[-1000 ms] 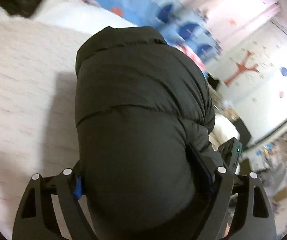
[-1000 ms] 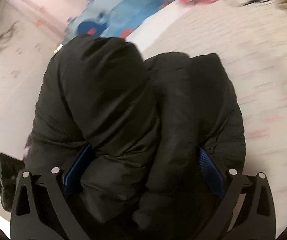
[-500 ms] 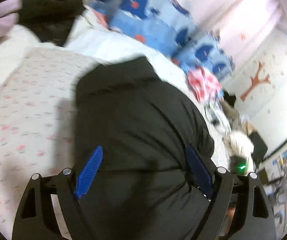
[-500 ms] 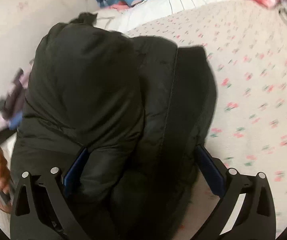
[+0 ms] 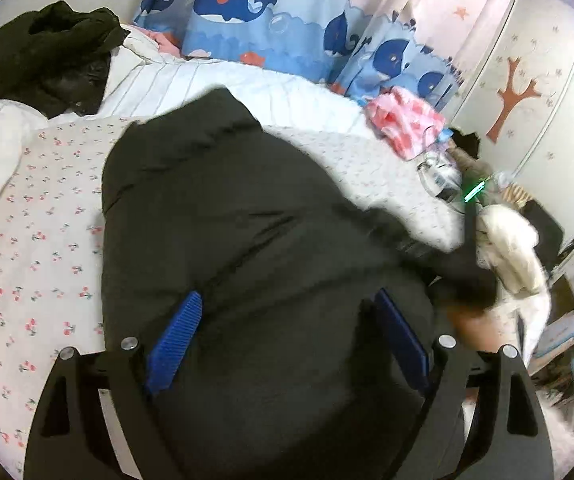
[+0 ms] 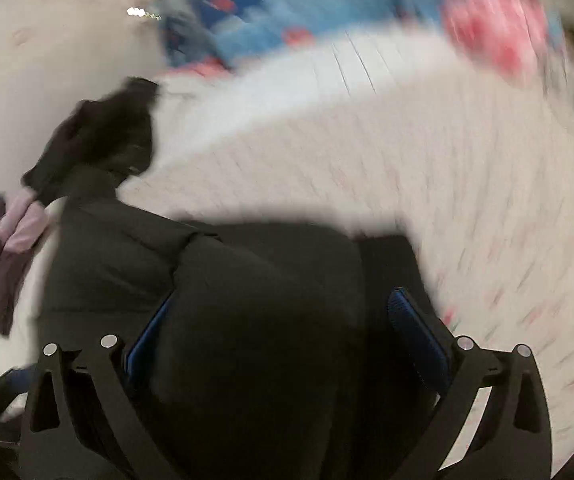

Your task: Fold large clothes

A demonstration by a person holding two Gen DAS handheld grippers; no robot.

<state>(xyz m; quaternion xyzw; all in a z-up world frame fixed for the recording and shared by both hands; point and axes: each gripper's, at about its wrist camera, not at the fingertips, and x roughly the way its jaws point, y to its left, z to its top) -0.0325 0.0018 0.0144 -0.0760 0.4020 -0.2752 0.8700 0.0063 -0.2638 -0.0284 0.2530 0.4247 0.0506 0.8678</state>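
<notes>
Lying across the flowered bedsheet, black puffer jacket fills centre and bottom of left wrist view, folded into a thick bundle, collar end toward upper middle of frame. Left gripper at bottom centre, blue pads spread wide, jacket bulk sitting between them; left pad lies on top of the fabric, right pad pressed against it. Cannot tell if it actually has a grip. Right wrist view heavily motion-blurred: right gripper at bottom centre, fingers wide apart with jacket bulging up between the pads; hold or no hold not readable. Other dark clothes pile upper left of left view, apart from jacket. Whale-print curtain across top centre. Pink crumpled cloth upper right on the bed edge, near some cables. Wardrobe with tree sticker far right. White garment hanging at right edge of frame. Sheet takes right half of right view, blurred.
</notes>
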